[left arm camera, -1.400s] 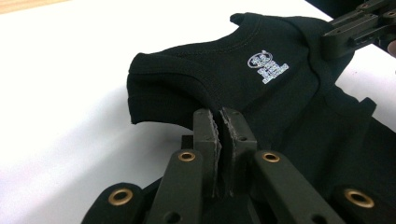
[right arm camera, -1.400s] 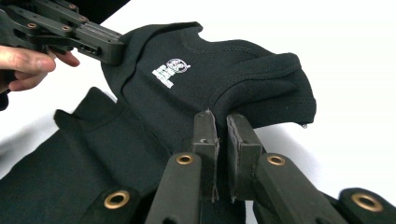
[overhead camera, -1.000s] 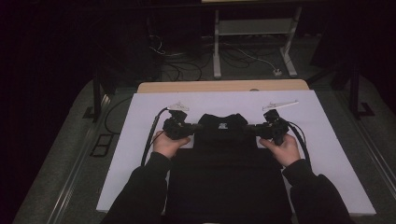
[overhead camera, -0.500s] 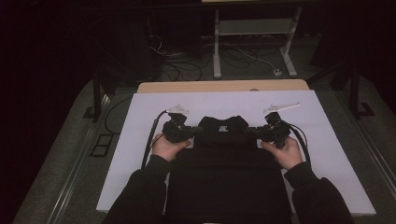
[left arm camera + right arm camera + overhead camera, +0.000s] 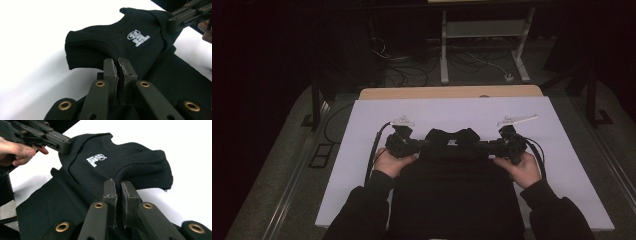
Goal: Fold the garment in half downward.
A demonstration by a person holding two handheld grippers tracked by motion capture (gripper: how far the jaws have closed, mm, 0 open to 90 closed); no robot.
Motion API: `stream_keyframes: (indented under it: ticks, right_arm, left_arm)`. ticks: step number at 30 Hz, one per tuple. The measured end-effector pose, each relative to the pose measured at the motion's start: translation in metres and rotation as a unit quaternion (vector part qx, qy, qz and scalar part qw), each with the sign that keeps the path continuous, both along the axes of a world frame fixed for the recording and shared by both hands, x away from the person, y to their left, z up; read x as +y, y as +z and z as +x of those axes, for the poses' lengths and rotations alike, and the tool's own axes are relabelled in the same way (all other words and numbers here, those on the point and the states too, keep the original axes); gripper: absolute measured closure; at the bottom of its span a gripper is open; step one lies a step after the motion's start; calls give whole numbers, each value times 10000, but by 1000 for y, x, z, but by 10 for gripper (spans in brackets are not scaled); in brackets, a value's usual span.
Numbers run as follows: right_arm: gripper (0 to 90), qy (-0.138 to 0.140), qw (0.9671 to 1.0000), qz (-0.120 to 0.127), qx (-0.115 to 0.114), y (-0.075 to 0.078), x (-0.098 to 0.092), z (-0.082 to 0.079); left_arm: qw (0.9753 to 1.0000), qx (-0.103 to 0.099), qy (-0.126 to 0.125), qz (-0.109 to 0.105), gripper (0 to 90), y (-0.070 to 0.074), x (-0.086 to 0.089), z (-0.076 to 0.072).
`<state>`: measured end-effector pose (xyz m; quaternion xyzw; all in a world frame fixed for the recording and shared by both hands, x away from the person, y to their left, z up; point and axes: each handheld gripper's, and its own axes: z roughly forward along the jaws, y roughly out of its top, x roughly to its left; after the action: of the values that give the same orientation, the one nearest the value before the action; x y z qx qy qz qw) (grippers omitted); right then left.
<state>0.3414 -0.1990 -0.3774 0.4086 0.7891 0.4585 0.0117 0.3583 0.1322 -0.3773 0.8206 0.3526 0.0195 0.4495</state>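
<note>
White table cover (image 5: pixel 362 130) at frame centre carries the black shirt (image 5: pixel 455 180). Left gripper (image 5: pixel 414 145) and right gripper (image 5: pixel 490 146) are each clamped on its folded top. Step: mid-fold. Next: lay the fold flat, then release both.

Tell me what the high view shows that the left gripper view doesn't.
High view alone: both forearms in dark sleeves, the whole white table cover, the wooden table edge, the floor cables and a white stand behind.

Left gripper view alone: the left claw up close, its jaws pressed together on the fabric edge of the black T-shirt, and the stitched neckline.

Both: the black T-shirt with its white neck print, its top part folded over the body, and the right claw gripping the far side.
</note>
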Motion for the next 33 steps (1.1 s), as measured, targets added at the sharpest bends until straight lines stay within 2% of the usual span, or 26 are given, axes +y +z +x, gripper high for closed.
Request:
stream_keyframes:
  ticks: [4, 14, 33]
  right_arm:
    - [818, 58, 10000, -73, 34, -2, 0, -7]
    - [818, 188, 9996, -189, 74, -5, 3, -19]
    - [817, 297, 9992, -230, 131, -7, 1, -34]
  left_arm:
    - [9999, 34, -77, 95, 838, -1, -3, -4]
    - [9997, 61, -173, 149, 838, -2, -5, -18]
    - [9987, 118, -427, 241, 837, -4, -7, -38]
